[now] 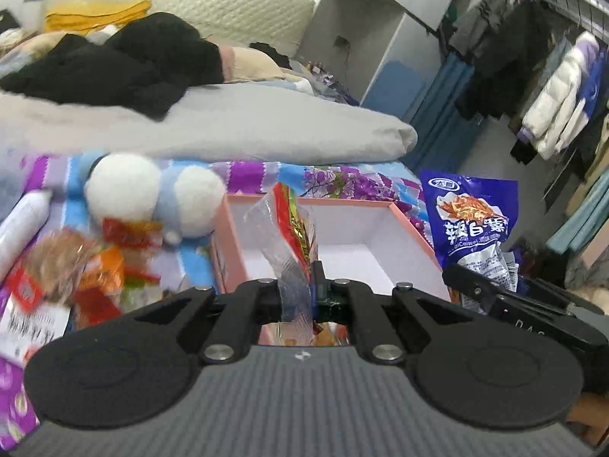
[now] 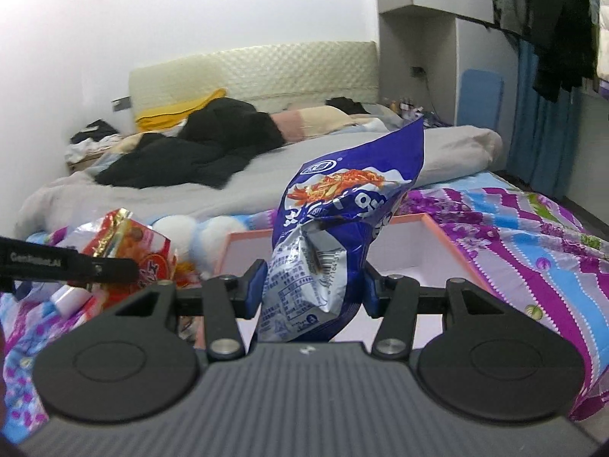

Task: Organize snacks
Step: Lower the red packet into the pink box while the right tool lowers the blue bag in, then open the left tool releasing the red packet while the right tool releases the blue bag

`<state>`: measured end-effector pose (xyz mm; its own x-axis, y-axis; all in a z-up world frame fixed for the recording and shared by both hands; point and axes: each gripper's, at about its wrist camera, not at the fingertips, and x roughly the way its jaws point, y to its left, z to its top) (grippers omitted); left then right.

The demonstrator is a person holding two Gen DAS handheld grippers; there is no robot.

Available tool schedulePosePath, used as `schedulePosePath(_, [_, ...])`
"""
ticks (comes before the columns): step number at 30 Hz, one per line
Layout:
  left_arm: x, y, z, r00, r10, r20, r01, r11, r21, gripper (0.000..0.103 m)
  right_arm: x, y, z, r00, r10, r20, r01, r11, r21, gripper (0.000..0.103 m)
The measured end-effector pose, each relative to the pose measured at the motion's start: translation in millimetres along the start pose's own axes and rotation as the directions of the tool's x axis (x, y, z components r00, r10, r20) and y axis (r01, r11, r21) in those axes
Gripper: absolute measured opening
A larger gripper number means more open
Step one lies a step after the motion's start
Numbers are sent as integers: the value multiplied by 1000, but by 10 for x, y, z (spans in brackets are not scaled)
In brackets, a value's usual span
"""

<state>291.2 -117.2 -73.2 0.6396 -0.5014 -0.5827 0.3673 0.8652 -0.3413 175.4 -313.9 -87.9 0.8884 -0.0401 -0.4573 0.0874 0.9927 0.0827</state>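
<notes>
My left tongs (image 1: 304, 285) are pressed almost together on the thin edge of a clear-and-red snack packet (image 1: 291, 228). I pinch it at the flat sealed margin because the film is slack and gives no other firm purchase; the packet stands up from the pinch, just in front of the near wall of the pink box (image 1: 415, 228).

My right tongs (image 2: 310, 289) stand half spread, gripping the blue snack bag (image 2: 342, 228) across its crumpled lower body. The bag is puffed and wide, so the jaws close only as far as its bulk allows. It rises upright above the near edge of the pink box. I judge both items are being carried toward that box for deposit.

Materials and shapes:
- Pink box: rigid card, rectangular, open top, white interior, apparently empty.
- Blue snack bag: glossy printed foil, silver back panel, creased at the grip.
- Clear-and-red snack packet: transparent crinkled film with a red printed strip.
- Loose snacks (image 1: 95, 262): red and orange wrappers heaped left of the pink box, blurred.
- Plush toy (image 1: 152, 198): white and pale blue, rounded, touching the pink box's left wall.
- Bedsheet (image 2: 514, 236): purple floral cloth under the pink box.
</notes>
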Motion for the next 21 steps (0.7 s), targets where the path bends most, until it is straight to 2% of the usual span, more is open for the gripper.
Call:
schedulePosePath(5, [652,-114,324,991,-8,-134,5,1000,-27,8,425,-195,132,995,-12,-102,12,1000,-5,53])
schedulePosePath(9, [1045,-253,410,973,23,-231,-18,999,27,8,734,-308,78,976,-38,-215,35,999,-18,53])
schedulePosePath(13, [1336,-231,371,945,18,-327,-19,1000,1,8,968,-392,-55,950,-44,-309,36,999,-30,53])
schedulePosePath(17, [1393,-215,316,942,22,-336,-20,1000,9,9,1100,-453,-193,931,-45,-362,43,999,-14,54])
schedulePosePath(19, [1349,-216,304,948,28,-316,-26,1000,11,13,1133,-492,-239,926,-44,-374,52,999,10,55])
schedulePosePath(20, [1337,-215,302,949,36,-312,-32,999,16,23,1136,-515,-250,925,-44,-378,59,998,29,58])
schedulePosePath(21, [1316,-214,301,951,38,-308,-35,999,16,43,1137,-550,-251,925,-31,-379,56,997,55,62])
